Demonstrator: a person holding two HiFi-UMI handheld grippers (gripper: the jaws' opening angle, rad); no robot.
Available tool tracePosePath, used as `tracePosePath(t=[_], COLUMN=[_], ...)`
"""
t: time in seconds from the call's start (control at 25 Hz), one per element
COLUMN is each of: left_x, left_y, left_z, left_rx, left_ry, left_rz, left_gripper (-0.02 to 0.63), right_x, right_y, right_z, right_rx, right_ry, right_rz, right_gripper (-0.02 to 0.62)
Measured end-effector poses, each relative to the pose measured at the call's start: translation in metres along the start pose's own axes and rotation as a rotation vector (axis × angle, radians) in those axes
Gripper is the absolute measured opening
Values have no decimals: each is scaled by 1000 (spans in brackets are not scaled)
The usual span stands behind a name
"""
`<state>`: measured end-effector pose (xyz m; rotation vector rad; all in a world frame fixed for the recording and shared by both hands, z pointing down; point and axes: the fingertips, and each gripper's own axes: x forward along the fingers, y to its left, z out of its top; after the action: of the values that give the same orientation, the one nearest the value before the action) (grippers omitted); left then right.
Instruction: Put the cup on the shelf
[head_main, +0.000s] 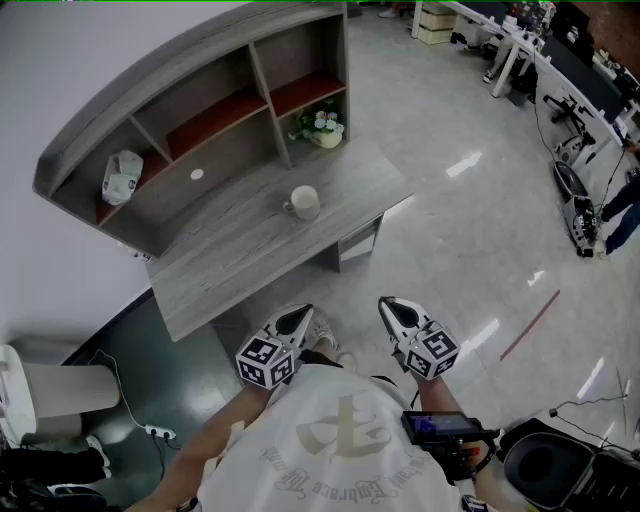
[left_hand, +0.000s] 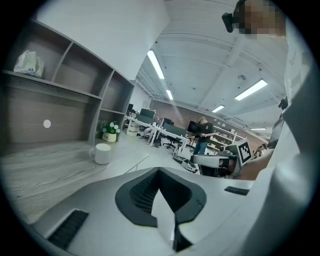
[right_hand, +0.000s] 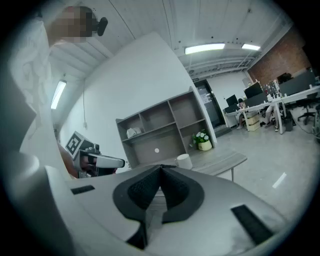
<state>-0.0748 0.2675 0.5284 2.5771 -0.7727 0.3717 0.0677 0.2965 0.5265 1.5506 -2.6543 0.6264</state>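
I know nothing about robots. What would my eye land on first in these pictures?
First come the two hand-held tools low in the head view, the left gripper and the right gripper. Each carries a black-and-white marker cube, and both are shut and empty. Ahead of them a lone white cup stands on the grey desk. Behind it, the shelf has a pot of flowers in its lower right compartment.

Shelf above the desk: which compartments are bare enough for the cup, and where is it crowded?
The upper middle compartment and the upper right compartment are bare. The upper left one holds a white pack; a flower pot stands in the lower right one. The desktop left of the cup is open too.
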Motion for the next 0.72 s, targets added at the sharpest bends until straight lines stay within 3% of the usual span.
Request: tracePosePath(t=[0.72], left_x=[-35], left_y=[4], left_z=[-10], left_rx=[4], left_ry=[-25], left_rz=[49], left_gripper=[2], right_x=[4], right_y=[26], right_z=[-4], right_rx=[-6], right_ry=[-19], right_rz=[33], right_gripper=[3])
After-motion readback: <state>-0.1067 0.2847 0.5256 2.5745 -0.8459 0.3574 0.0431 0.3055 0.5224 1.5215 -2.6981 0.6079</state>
